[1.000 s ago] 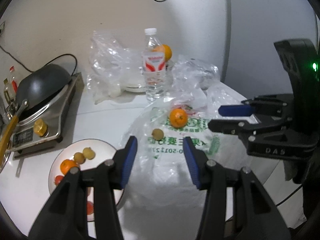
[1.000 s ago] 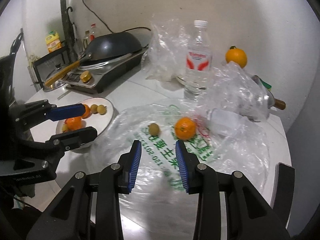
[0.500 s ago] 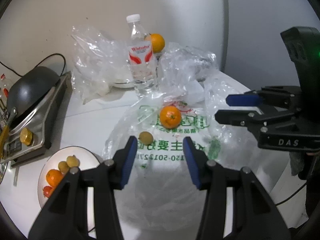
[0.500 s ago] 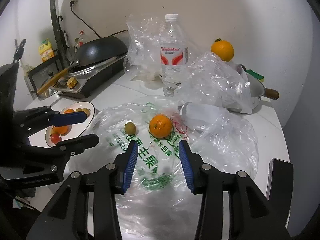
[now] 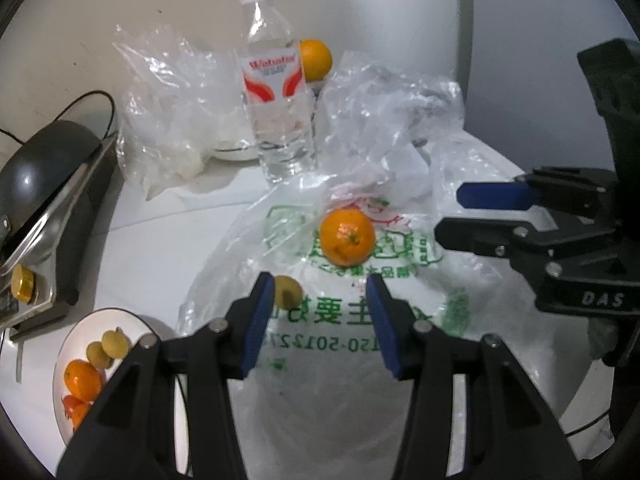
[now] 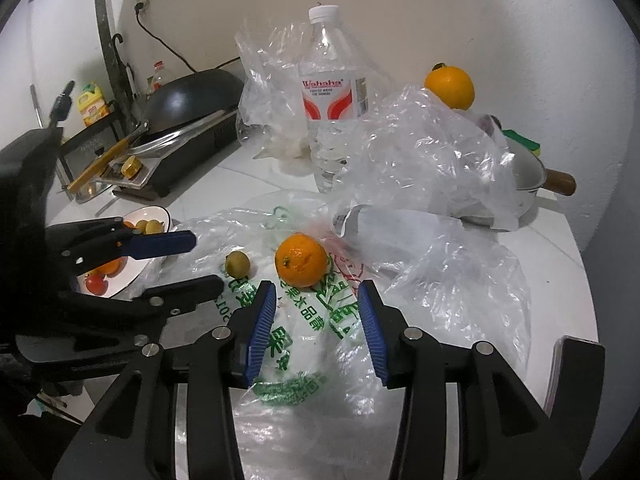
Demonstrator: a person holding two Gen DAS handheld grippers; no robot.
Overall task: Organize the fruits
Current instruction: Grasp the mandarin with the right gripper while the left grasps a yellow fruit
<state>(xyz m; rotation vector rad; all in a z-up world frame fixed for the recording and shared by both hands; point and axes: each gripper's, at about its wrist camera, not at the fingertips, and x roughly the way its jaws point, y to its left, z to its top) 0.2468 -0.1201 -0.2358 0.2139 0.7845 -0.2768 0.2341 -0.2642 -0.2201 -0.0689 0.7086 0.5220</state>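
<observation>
An orange mandarin (image 5: 347, 236) (image 6: 301, 254) and a small yellow-green fruit (image 5: 287, 291) (image 6: 237, 264) lie on a flat printed plastic bag (image 5: 360, 320) (image 6: 304, 328). A white plate (image 5: 76, 328) (image 6: 156, 214) at the left holds several small fruits. Another orange (image 5: 316, 60) (image 6: 450, 87) sits at the back by the wall. My left gripper (image 5: 318, 320) (image 6: 188, 260) is open and empty, just short of the mandarin. My right gripper (image 6: 316, 328) (image 5: 468, 216) is open and empty, close in front of the mandarin.
A water bottle (image 5: 276, 92) (image 6: 334, 92) stands behind the bag among crumpled clear bags (image 5: 172, 112) (image 6: 432, 148). A stove with a black wok (image 5: 44, 164) (image 6: 188, 100) is at the left. A pot with a wooden handle (image 6: 556, 182) is at the right.
Both grippers have moved forward toward the mandarin on the bag, which now looks larger and nearer. Both stay open and empty.
</observation>
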